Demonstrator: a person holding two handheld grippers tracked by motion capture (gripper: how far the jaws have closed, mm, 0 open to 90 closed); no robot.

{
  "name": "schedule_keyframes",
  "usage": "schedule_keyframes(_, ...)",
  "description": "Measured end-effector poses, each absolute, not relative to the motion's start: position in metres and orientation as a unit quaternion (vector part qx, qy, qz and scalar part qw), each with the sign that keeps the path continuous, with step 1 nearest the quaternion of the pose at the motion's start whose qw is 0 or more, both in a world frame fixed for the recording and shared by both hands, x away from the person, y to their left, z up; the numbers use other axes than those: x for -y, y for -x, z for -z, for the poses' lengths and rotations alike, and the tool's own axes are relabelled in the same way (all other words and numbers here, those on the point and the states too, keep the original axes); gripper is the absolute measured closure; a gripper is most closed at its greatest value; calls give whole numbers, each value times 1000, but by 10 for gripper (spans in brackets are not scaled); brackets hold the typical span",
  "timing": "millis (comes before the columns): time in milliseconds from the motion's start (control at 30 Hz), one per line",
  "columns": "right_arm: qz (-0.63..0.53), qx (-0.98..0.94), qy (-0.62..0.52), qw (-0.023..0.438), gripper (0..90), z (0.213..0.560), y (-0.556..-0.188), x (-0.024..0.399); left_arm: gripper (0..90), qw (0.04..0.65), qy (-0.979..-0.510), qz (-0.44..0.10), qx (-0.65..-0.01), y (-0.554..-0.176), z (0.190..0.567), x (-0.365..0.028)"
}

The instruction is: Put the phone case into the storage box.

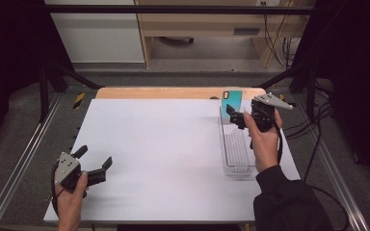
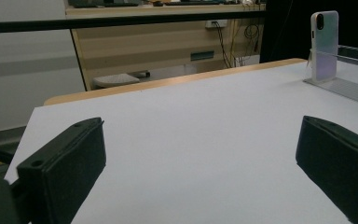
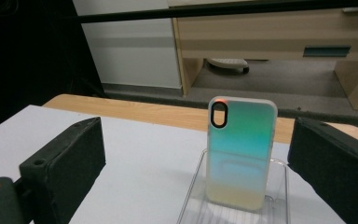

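A phone case (image 1: 232,101) with a teal-to-cream gradient and an oval camera hole stands upright at the far end of a long clear plastic tray (image 1: 236,149). My right gripper (image 1: 234,117) hovers just on the near side of it, with its jaws open and nothing between them. In the right gripper view the case (image 3: 240,154) stands ahead between the two spread jaws, apart from both, inside the tray (image 3: 279,196). My left gripper (image 1: 95,156) rests low at the near left of the white table (image 1: 164,144), open and empty. The left gripper view shows the case (image 2: 324,44) far off at the right.
A wooden strip (image 1: 173,92) borders the table's far edge. Metal rails (image 1: 19,163) run along both sides, with black frame posts (image 1: 43,91) behind them. Cables (image 1: 318,144) hang off the right side. A desk and cabinet stand beyond the table.
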State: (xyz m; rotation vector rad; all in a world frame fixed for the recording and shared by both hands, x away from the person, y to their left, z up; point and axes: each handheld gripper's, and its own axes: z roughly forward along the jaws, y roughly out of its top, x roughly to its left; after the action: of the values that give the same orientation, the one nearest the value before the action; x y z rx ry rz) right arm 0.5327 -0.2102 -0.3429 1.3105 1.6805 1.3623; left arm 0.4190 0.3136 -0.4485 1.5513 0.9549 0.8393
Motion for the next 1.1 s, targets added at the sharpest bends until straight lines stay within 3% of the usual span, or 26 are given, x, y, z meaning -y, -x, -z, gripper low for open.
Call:
schedule_keyframes(667,-550,-617,-457,329,50,336,-494,252,8,546,-646,-349,-402,-402,449,-310)
schedule_keyframes(1100,-561,-604,-457,334,53,352,-473,273,8,552,-638,-348,-410,-402,449,-315)
